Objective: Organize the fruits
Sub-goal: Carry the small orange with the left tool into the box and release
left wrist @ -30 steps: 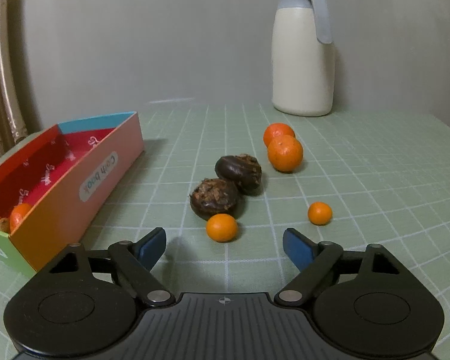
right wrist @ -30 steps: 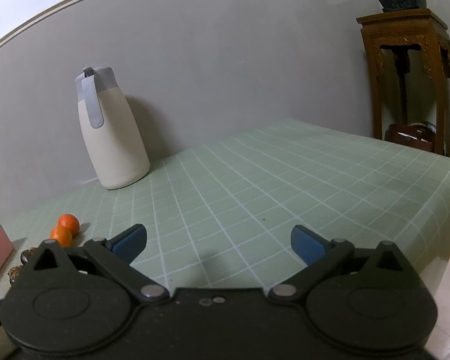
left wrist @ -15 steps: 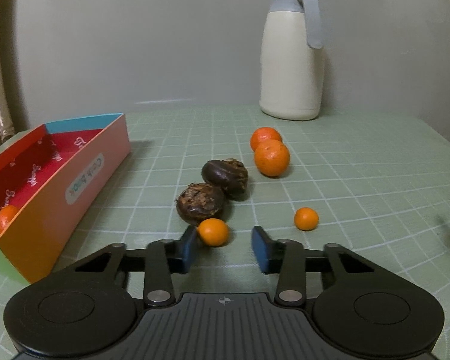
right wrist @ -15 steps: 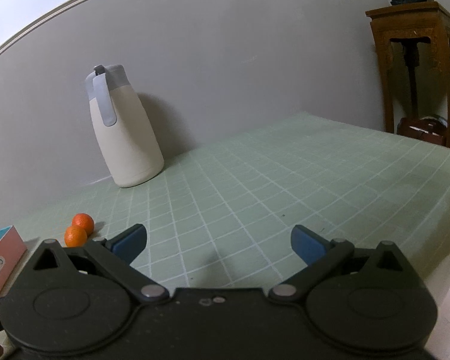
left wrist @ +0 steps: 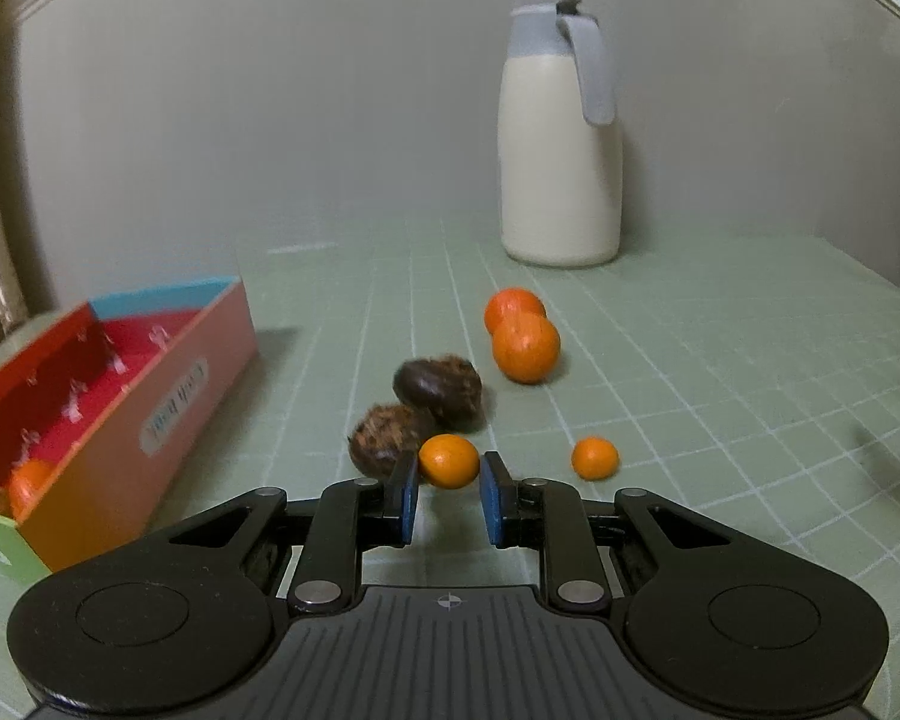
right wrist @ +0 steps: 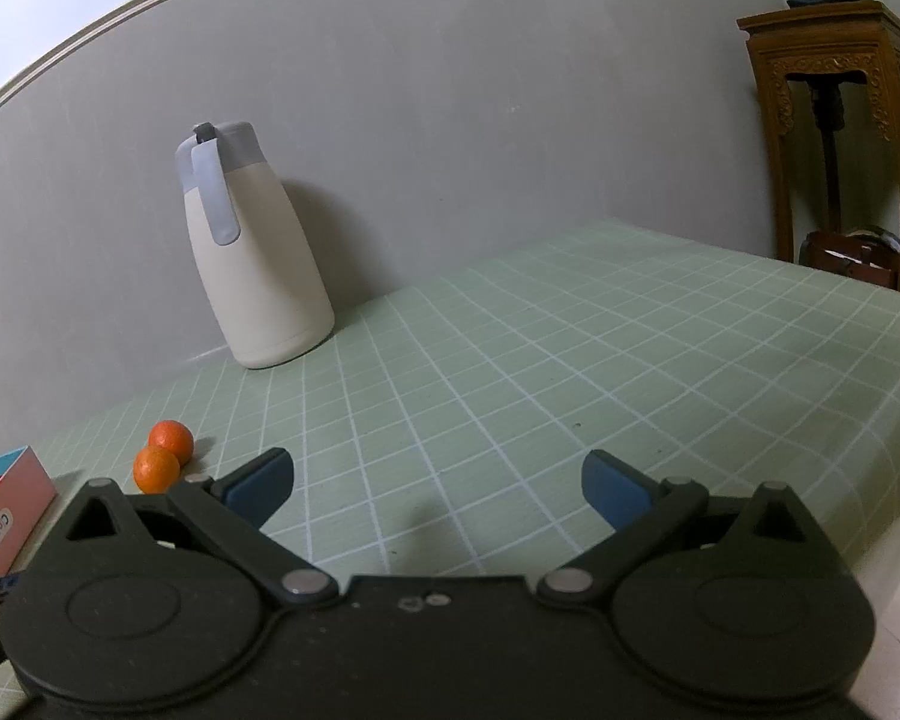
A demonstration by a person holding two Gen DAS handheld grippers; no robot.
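In the left wrist view, the left gripper (left wrist: 449, 483) sits at lower centre with its pads closed on a small orange (left wrist: 448, 460). One second ago its jaws stood wide, with this orange lying free ahead of them. A dark fruit (left wrist: 384, 435) sits just left of and behind the held orange, close to the left pad. A second dark fruit (left wrist: 438, 388) touches the first from behind. One more small orange (left wrist: 594, 458) lies apart at centre right. Two large oranges (left wrist: 525, 347) touch each other further back. The box (left wrist: 120, 414) at left holds orange fruit in its near corner; their count cannot be told. A jug (left wrist: 561, 138) stands farthest, by the wall.

In the right wrist view, the right gripper (right wrist: 437, 489) is wide open and empty above bare mat (right wrist: 570, 360), as it was before. A wooden stand (right wrist: 834, 120) occupies the upper right.
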